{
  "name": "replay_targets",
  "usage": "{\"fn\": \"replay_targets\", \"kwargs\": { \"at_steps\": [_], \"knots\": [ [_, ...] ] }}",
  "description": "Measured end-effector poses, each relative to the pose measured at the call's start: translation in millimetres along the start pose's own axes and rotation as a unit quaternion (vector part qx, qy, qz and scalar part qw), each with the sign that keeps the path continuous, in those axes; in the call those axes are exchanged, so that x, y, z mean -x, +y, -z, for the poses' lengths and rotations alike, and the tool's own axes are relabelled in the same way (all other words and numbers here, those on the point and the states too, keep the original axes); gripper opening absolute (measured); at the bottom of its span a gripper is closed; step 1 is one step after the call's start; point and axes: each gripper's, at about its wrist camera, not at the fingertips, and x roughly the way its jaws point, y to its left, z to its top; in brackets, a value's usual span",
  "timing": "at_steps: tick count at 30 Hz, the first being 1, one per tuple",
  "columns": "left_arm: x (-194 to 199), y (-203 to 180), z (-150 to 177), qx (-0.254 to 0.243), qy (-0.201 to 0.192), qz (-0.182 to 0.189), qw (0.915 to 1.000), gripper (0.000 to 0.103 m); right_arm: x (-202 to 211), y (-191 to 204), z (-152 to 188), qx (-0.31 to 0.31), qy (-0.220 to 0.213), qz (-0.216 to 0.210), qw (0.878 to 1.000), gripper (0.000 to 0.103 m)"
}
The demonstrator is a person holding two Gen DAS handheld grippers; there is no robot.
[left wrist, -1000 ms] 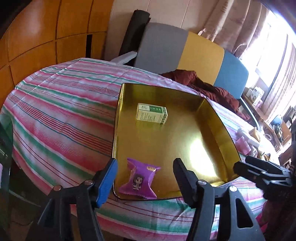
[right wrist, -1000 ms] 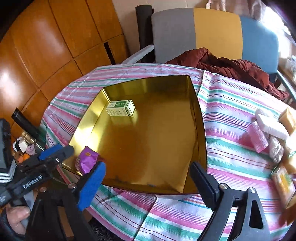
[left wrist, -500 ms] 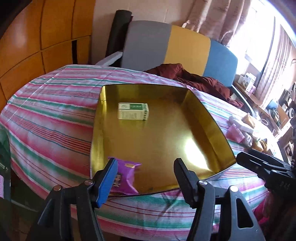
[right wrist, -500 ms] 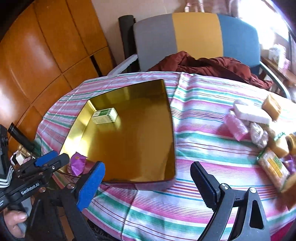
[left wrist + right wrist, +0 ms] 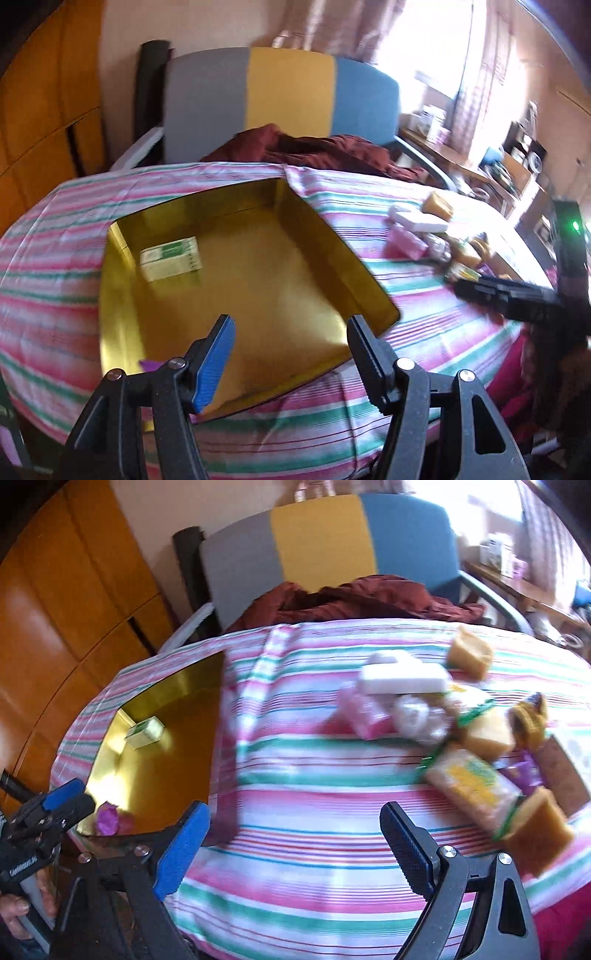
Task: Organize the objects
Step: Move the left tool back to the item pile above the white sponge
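1. Two things were already in your gold tray: a small green box near the far left corner, and a purple candy at the near edge.
2. Your left tongs were wide apart and held nothing. They hung over the near rim of the tray.
3. Your right tongs were wide apart too, and held nothing. They hung over the striped cloth, between the tray and the pile.
4. Many things were left to sort. The pile sat on the cloth, well apart from the tray on your right side. I could see a white bar, a pink pack, some tan blocks and a yellow snack pack.
5. The pile was blurry, so I could not tell every item in it.
6. I think the job was only just begun. Most of it was still to do.
7. My guess is your right tongs needed to reach into the pile next.
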Motion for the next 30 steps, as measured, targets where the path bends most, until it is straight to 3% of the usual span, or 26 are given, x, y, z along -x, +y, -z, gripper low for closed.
{"fn": "replay_targets", "kwargs": {
  "at_steps": [6,16,23,30],
  "knots": [
    [-6,-36,-19,-0.063,-0.003,0.020,0.9978,0.064,21,-53,-24,-0.038,-0.024,0.042,0.998,0.094],
    [-34,-91,-50,-0.139,0.011,0.050,0.9890,0.067,47,-149,-48,-0.107,-0.078,0.120,0.984,0.094],
    [-67,-127,-78,-0.182,0.037,0.080,0.9794,0.072,53,-200,-37,-0.214,-0.110,0.066,0.968,0.097],
    [-114,-162,-103,-0.239,0.069,0.089,0.9644,0.072,54,-194,-39,-0.207,-0.117,0.048,0.970,0.098]
  ]
}}
